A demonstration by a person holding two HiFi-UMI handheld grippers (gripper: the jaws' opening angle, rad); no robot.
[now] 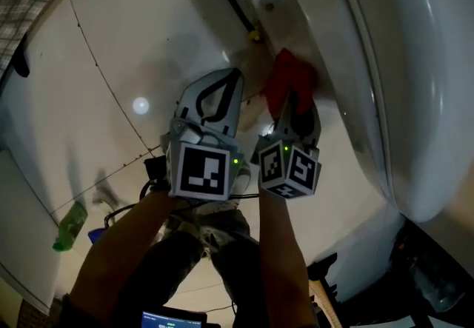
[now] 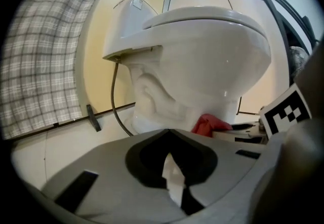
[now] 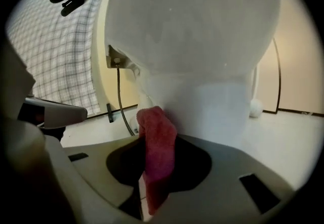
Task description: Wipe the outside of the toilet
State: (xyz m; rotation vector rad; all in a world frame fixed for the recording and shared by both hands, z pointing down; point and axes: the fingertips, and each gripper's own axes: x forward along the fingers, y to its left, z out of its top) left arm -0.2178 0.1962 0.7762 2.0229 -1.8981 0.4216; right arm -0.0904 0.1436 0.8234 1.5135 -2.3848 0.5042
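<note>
**A:** Toilet [image 3: 202, 41] check, tongs first: clamped or loose?

**B:** At the right gripper [image 3: 158, 167], clamped shut on red cloth [image 3: 157, 137], pressed low against the pedestal, straight ahead under the bowl. At the left gripper [image 2: 174, 177], pinched nearly together on a white sliver; paper or floor, hard to tell.

**A:** Risks?

**B:** Might drag the cloth free on the pedestal's moulded ridges. Might snag the supply hose [image 2: 114, 101] nearby. Might knock grippers together, held so close.
</note>
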